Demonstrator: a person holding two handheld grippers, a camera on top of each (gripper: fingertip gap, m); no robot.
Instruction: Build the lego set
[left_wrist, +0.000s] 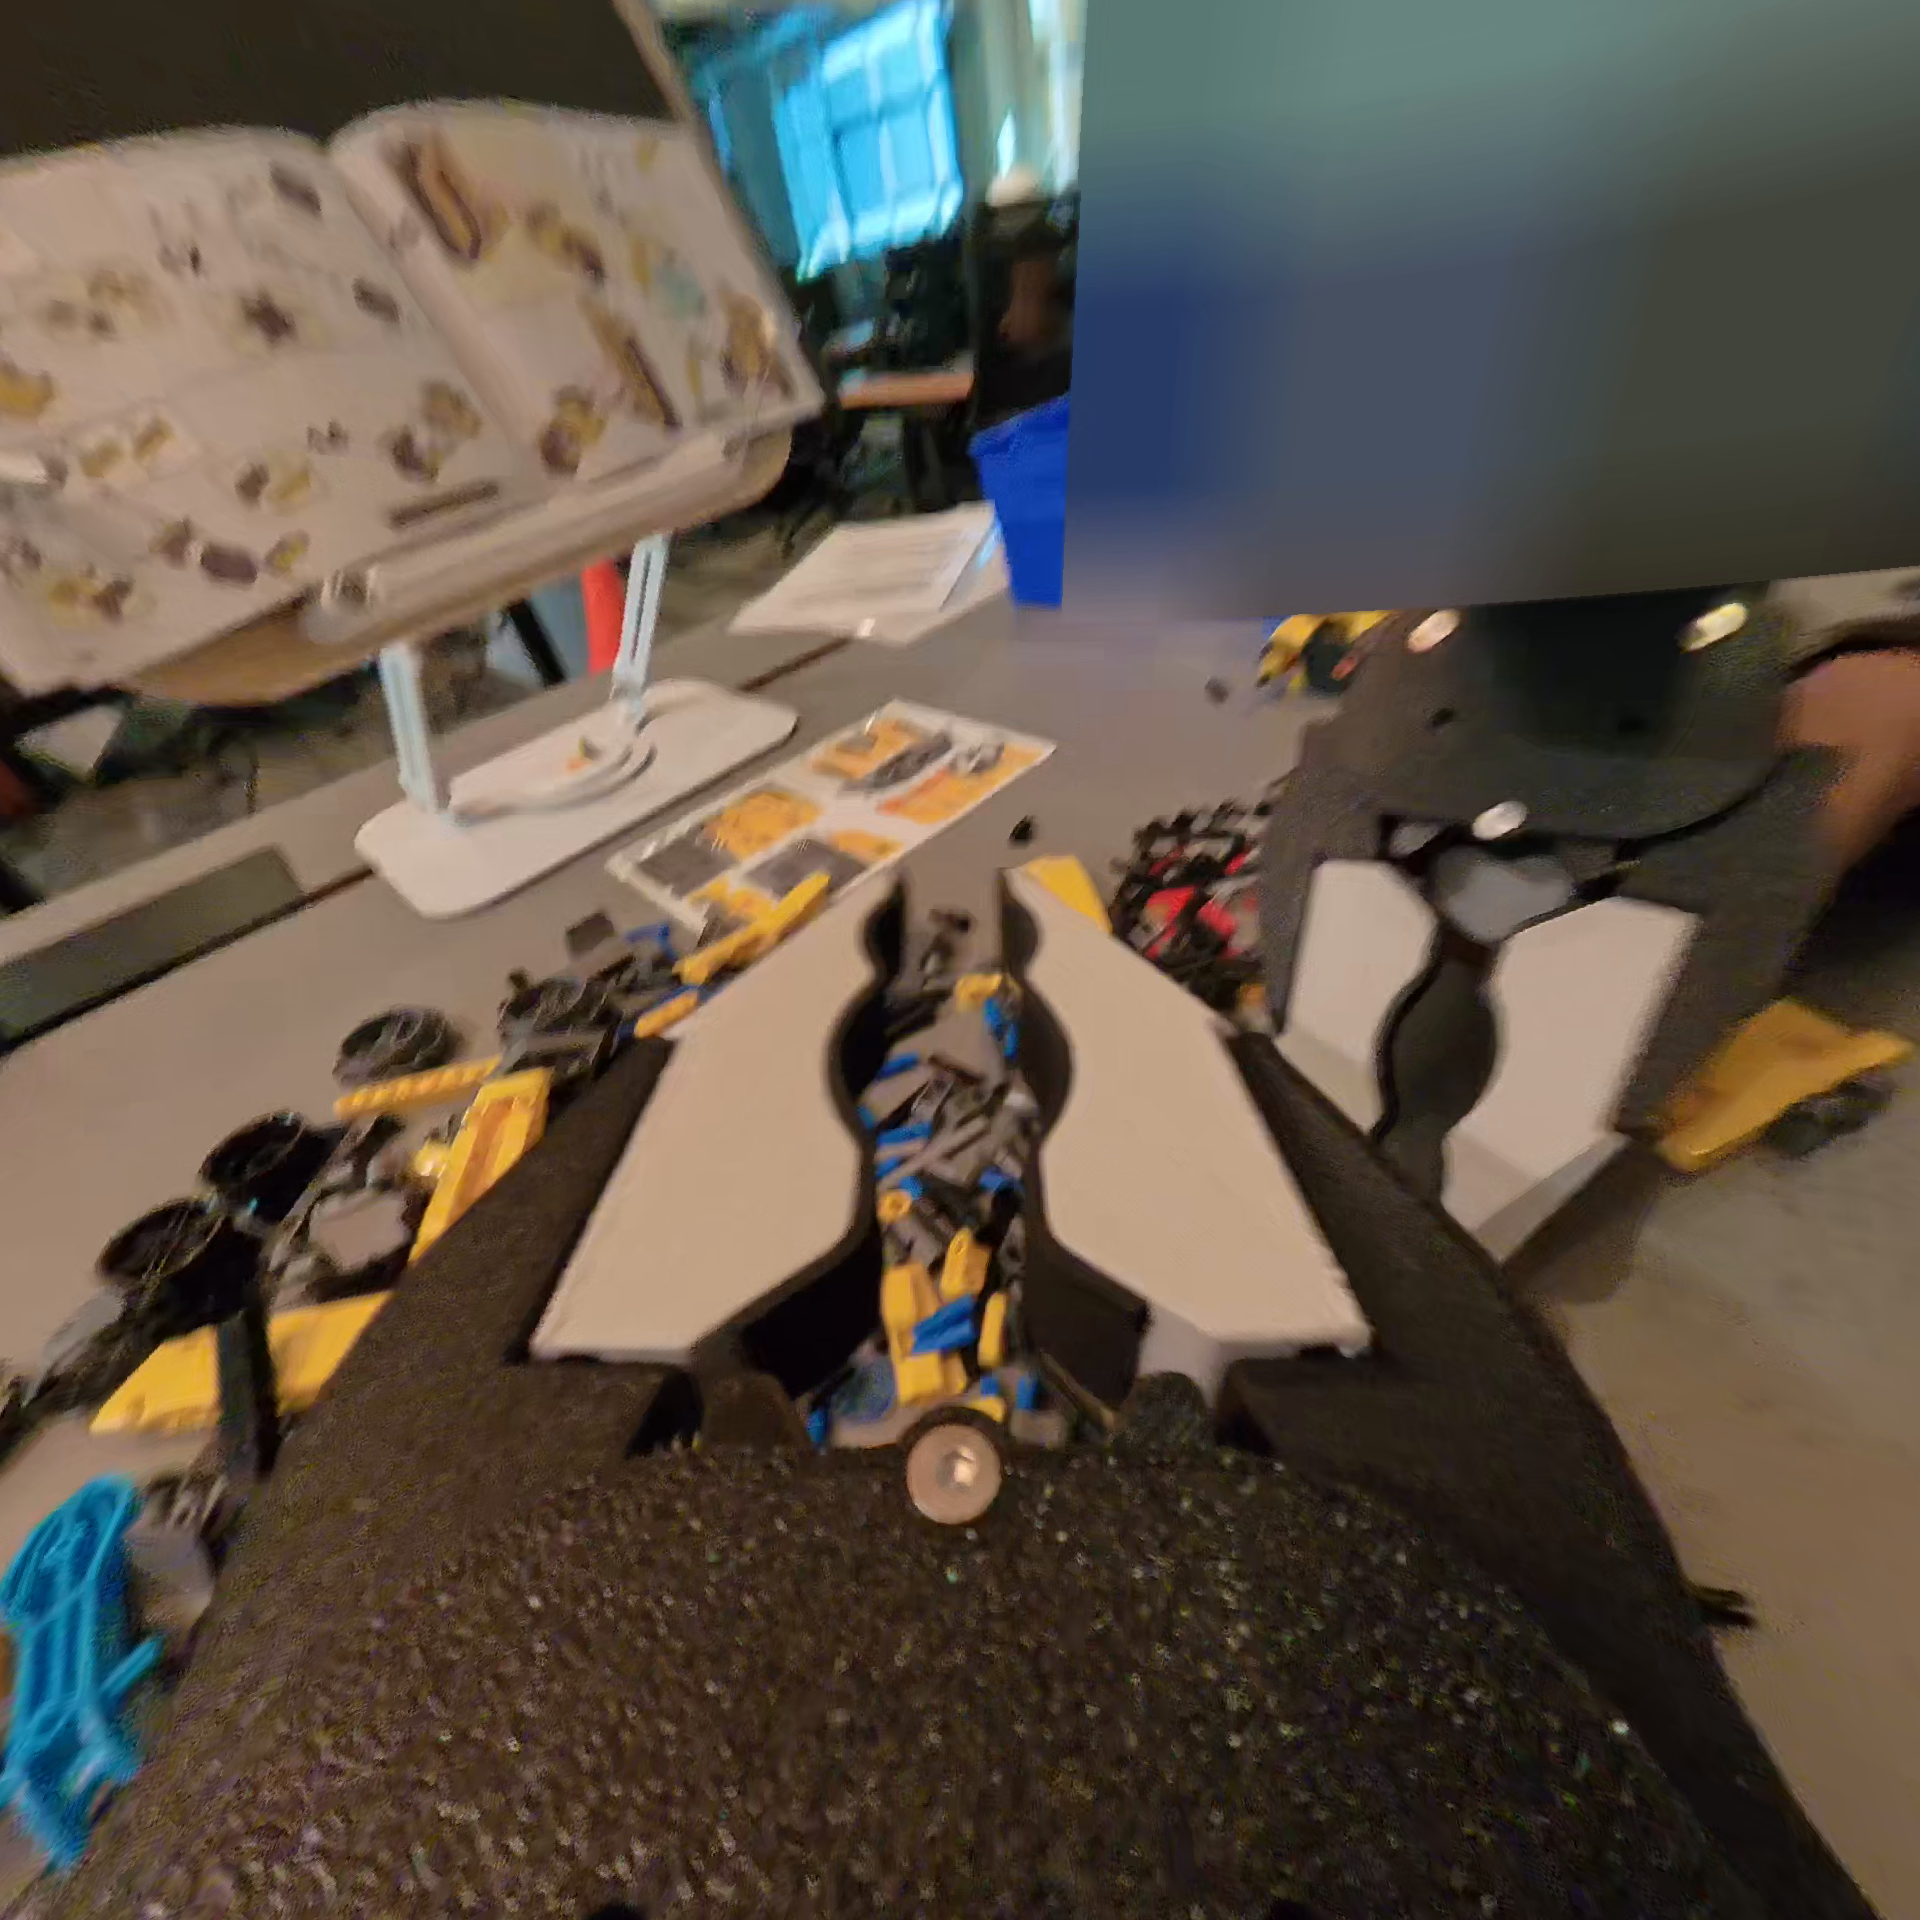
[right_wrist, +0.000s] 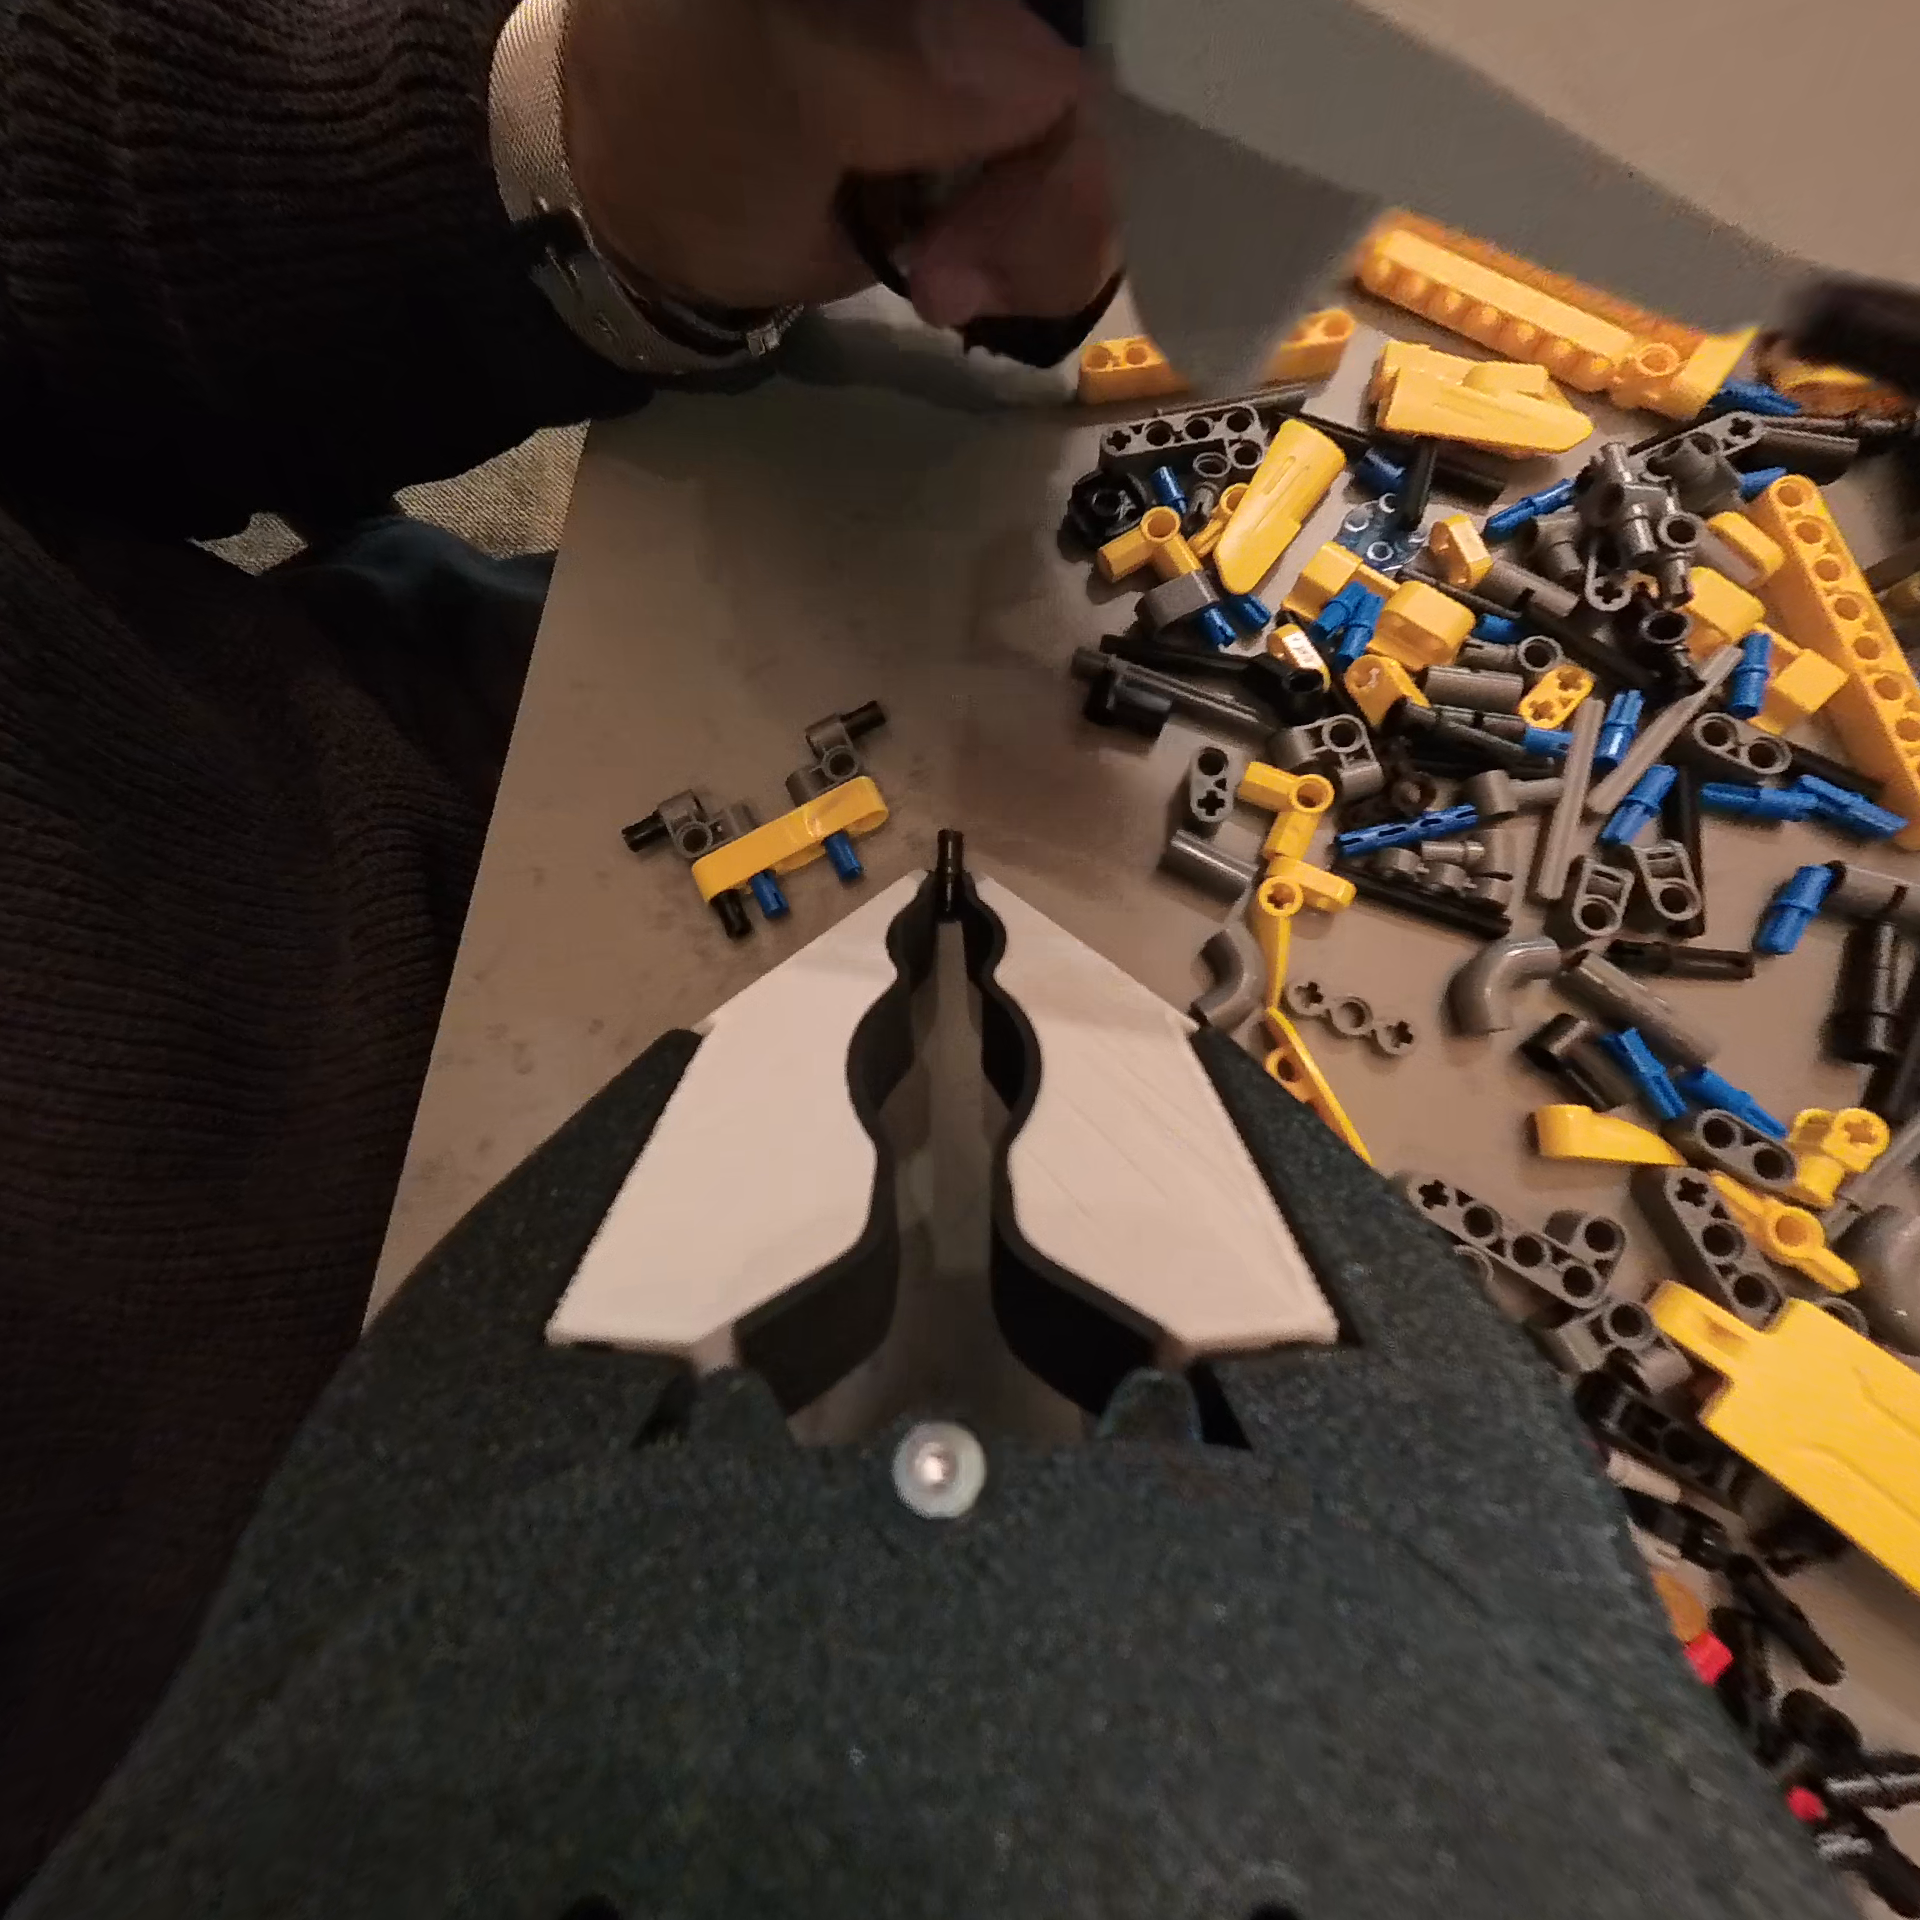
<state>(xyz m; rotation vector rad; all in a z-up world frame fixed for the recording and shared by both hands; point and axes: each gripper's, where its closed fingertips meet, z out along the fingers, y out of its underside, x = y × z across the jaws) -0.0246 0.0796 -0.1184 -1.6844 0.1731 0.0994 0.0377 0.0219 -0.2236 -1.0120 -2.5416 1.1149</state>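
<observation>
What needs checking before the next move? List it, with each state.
1. Right claw pinches the black pin at its tips: ok.
2. Pin's tip juts past the fingers: ok.
3. Small yellow-and-grey assembly lies apart from the loose parts pile: ok.
4. Table around the assembly is bare: ok.
5. Left claw open, holding nothing, over parts: ok.
6. Pin lined up with a hole: cannot tell.
</observation>
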